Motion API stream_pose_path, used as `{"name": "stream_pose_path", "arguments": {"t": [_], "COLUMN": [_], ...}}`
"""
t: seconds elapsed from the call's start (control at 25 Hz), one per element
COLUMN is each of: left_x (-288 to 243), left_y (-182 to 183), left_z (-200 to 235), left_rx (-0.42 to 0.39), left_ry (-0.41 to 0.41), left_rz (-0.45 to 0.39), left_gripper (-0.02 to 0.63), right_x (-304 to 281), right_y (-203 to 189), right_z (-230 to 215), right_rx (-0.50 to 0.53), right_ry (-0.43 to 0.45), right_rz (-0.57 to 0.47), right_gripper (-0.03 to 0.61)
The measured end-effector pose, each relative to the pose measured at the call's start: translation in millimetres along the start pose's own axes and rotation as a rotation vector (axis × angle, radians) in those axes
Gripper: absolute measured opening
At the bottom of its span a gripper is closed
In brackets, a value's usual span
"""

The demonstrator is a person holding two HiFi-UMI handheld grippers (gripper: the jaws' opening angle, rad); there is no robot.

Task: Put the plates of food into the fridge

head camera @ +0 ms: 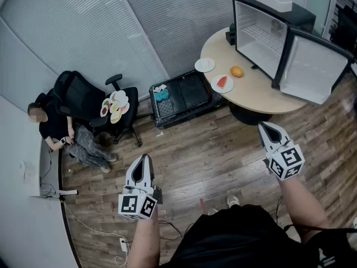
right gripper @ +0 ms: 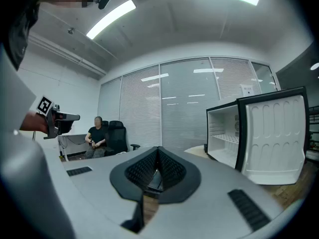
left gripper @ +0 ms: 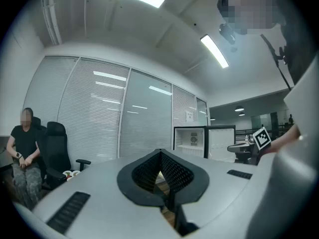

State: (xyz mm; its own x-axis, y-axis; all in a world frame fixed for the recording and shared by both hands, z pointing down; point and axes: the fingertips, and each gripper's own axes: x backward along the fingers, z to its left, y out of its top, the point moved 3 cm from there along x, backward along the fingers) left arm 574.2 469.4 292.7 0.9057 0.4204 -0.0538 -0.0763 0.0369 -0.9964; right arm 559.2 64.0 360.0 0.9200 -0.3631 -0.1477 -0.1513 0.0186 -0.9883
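Only the head view shows the plates on the round table (head camera: 262,100). A food plate (head camera: 222,84) carries a red wedge, a white plate (head camera: 204,65) lies near it, and an orange (head camera: 236,71) sits just beside the food plate on the fridge (head camera: 261,29) side. A stack (head camera: 115,106) of more plates rests on the seat of a black chair (head camera: 78,96), well apart from the table and next to a seated person (head camera: 56,128). The left gripper view catches that stack low at its left, while the right gripper view does not. The fridge stands on the table with its door (head camera: 313,67) swung wide and a shelf in its white inside. A black crate (head camera: 181,96) sits on the floor between chair and table. Both arms reach forward over the wooden floor, roughly level. The left gripper (head camera: 146,157) has its jaws pressed together with nothing in them, and the right gripper (head camera: 263,126) is likewise closed and holds nothing.
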Motion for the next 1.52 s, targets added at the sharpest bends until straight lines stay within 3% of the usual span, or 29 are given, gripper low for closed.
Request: {"name": "stream_pose_path", "arguments": {"t": [0.28,0.52,0.72,1.52], "left_x": [-41,-63,-99,-275], "left_y": [7,0,-4,-19], "left_z": [-24,-17,16,178], "left_rx": [-0.04,-0.072,-0.041,-0.017], "left_ry": [-0.019,-0.02,-0.017,-0.266], "left_rz": [-0.014,0.019,0.025,0.079], "left_gripper": [0.003,0.003,0.003,0.003], "right_x": [-21,-41,-69,-249], "right_y": [-6,-27,-38,-23], "right_z": [-35,-55,-67,-29], "right_rx": [0.0,-0.049,-0.108,-0.114], "right_ry": [0.024,0.012,-0.058,-0.225], "right_rz": [0.006,0.019,0.027,0.089], "right_gripper": [0.003,0.003,0.005,0.005]}}
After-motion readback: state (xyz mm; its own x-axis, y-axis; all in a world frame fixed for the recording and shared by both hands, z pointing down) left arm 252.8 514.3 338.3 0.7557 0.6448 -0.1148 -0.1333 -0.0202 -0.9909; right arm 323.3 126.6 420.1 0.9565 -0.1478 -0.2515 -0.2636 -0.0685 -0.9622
